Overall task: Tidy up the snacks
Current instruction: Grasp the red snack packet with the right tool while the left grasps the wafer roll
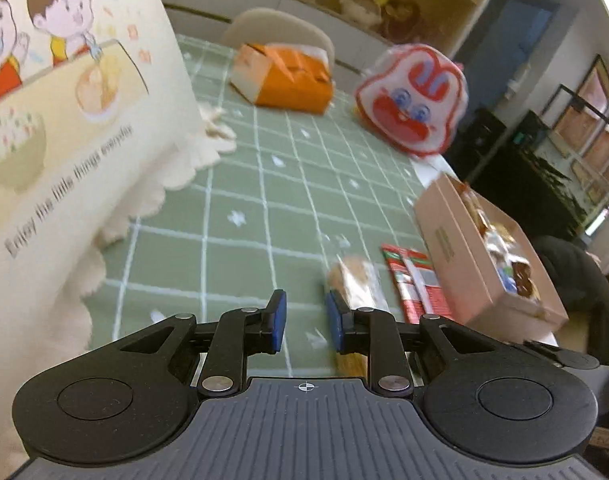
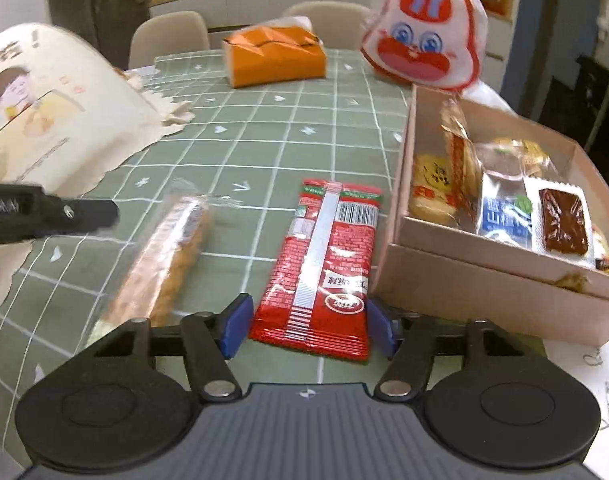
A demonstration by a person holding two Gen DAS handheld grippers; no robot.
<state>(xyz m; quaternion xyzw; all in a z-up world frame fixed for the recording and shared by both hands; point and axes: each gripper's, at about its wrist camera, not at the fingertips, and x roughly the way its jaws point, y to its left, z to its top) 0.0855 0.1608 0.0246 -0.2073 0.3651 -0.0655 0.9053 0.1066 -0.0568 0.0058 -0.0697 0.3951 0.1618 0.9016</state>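
A red snack packet [image 2: 324, 264] lies on the green checked tablecloth, its near end between the jaws of my right gripper [image 2: 309, 326], which is open around it. A clear-wrapped brown snack bar [image 2: 172, 256] lies to its left. A pink box [image 2: 484, 276] holding several wrapped snacks stands at the right. In the left wrist view my left gripper [image 1: 304, 320] is open and empty above the cloth, with the brown bar [image 1: 354, 280] just past its right finger, then the red packet [image 1: 414, 280] and the pink box [image 1: 456, 248].
A cream cartoon-printed bag [image 1: 64, 140] fills the left side. An orange tissue box [image 2: 274, 58] and a red-and-white rabbit-face bag [image 2: 424, 28] stand at the far end. The left gripper's finger [image 2: 64, 216] pokes in at the left. Chairs stand behind the table.
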